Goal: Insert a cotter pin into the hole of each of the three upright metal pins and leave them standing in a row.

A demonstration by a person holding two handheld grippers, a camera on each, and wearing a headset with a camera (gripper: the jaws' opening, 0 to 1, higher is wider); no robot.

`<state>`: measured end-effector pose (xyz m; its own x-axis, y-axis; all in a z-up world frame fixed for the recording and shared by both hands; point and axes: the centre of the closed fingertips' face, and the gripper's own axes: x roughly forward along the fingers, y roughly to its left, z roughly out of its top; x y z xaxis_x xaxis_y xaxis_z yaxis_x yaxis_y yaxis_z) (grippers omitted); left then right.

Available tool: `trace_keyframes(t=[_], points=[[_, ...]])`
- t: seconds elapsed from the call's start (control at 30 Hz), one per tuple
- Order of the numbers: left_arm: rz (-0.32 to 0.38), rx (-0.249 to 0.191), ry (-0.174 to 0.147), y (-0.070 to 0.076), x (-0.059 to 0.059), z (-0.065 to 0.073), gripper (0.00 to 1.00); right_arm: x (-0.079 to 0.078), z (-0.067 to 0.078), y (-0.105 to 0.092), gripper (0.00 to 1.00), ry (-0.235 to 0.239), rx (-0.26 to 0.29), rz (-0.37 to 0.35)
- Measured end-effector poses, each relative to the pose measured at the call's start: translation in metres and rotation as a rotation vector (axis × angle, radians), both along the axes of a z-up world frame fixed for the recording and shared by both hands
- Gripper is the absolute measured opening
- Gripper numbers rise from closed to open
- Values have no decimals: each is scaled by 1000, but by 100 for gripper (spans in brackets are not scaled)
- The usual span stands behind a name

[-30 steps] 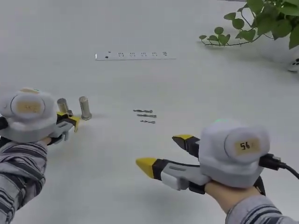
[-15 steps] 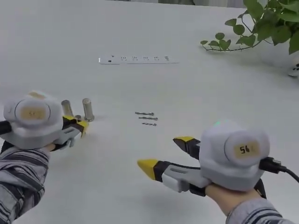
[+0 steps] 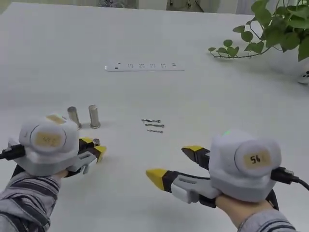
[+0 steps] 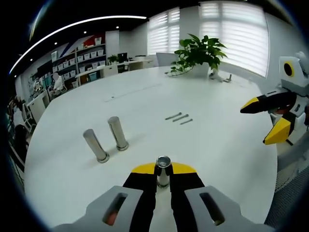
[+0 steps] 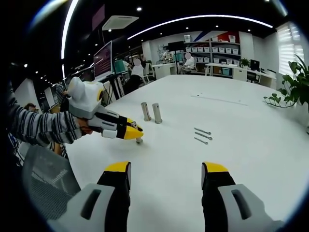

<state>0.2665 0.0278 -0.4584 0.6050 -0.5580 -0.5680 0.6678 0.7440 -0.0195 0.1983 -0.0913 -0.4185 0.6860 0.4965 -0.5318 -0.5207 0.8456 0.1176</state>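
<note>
Two metal pins (image 3: 74,116) (image 3: 94,116) stand upright side by side on the white table at the left. The left gripper view also shows the two standing pins (image 4: 94,145) (image 4: 117,133). My left gripper (image 3: 96,147) is nearer to me than they are and is shut on a third metal pin (image 4: 163,170), held upright between its yellow tips. Three cotter pins (image 3: 153,125) lie in a small stack at the table's middle, ahead of my right gripper (image 3: 175,163). That gripper is open with nothing between its jaws (image 5: 166,169).
A white power strip (image 3: 145,66) lies across the far middle of the table. A leafy potted plant (image 3: 275,24) stands at the far right corner. The right gripper view takes in seated people and shelves (image 5: 212,41) far behind.
My left gripper has drawn back toward me and to the right with one metal pin in it, away from the two standing pins. The right gripper has hardly moved.
</note>
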Motion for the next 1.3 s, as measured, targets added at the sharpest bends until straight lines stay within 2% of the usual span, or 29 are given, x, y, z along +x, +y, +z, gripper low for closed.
trace_keyframes(t=[0.27,0.63,0.9,1.07,1.17,1.3], points=[[-24,8,4,-3,-6,-2,5,-2,-4,0,56,13,-1,4],[-29,11,1,-3,-6,-3,5,-2,-7,-3,54,24,-3,3],[-15,-6,-10,-3,-6,-3,6,-1,-10,-3,54,33,-13,10],[-5,-11,-11,-4,-5,-3,11,5,-10,-6,54,32,-24,19],[6,-11,-13,-2,-6,-2,17,12,-8,-9,53,16,-56,45],[28,-36,-14,-1,-8,3,24,26,-5,-13,48,16,-97,91]])
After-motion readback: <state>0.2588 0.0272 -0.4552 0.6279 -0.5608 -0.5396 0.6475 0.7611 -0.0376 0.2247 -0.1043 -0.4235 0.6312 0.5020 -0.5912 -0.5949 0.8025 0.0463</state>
